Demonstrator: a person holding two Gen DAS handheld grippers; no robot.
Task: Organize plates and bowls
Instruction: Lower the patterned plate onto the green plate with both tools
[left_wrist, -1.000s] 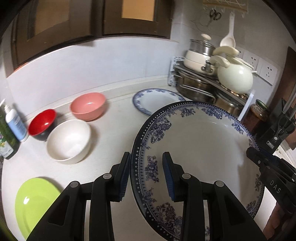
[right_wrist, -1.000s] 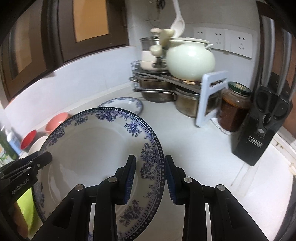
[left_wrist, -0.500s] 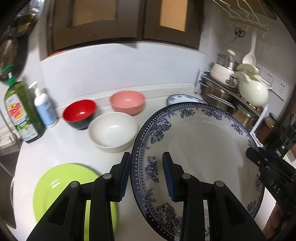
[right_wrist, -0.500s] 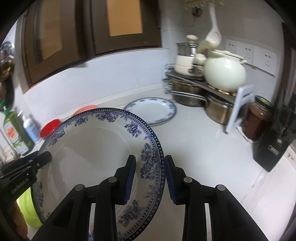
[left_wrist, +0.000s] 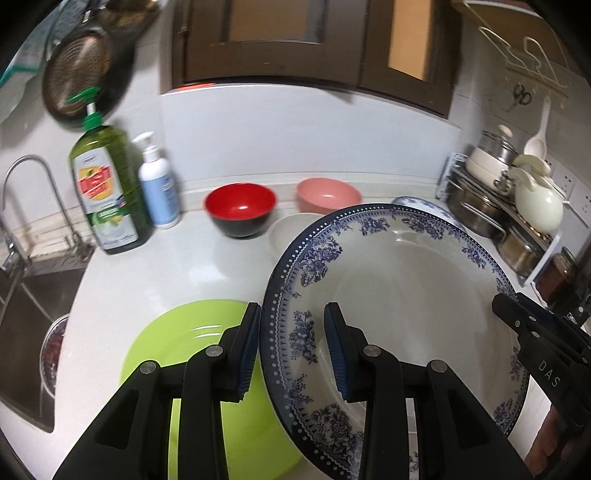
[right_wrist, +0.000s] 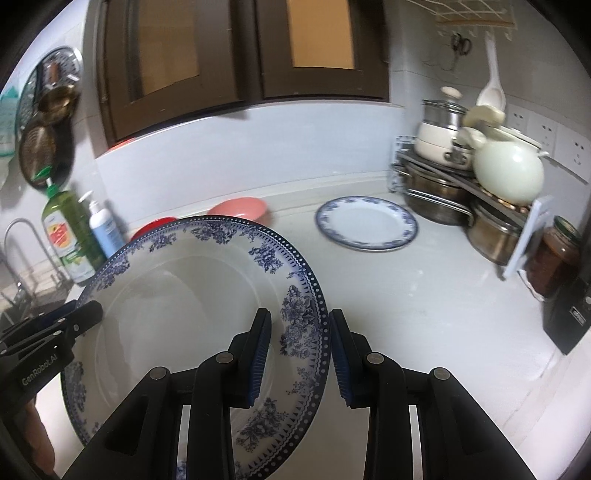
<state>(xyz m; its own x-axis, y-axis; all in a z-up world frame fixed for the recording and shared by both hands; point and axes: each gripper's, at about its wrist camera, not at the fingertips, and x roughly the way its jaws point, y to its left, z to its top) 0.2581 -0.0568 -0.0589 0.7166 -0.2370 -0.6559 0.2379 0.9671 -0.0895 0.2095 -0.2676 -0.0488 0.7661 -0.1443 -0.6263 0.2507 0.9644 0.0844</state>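
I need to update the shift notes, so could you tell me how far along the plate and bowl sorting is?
Nothing looks stacked yet. In hand: the left gripper and right gripper each clamp a rim of the large blue-patterned plate, carried above the green plate. Left: the small blue-rimmed plate, red bowl, pink bowl and white bowl all sit separately.

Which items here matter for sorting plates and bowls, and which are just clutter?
Job:
large blue-patterned plate, held by left tongs and right tongs
green plate
small blue-rimmed plate
red bowl
pink bowl
white bowl

Clutter:
dish soap bottle
pump bottle
pot rack
jar
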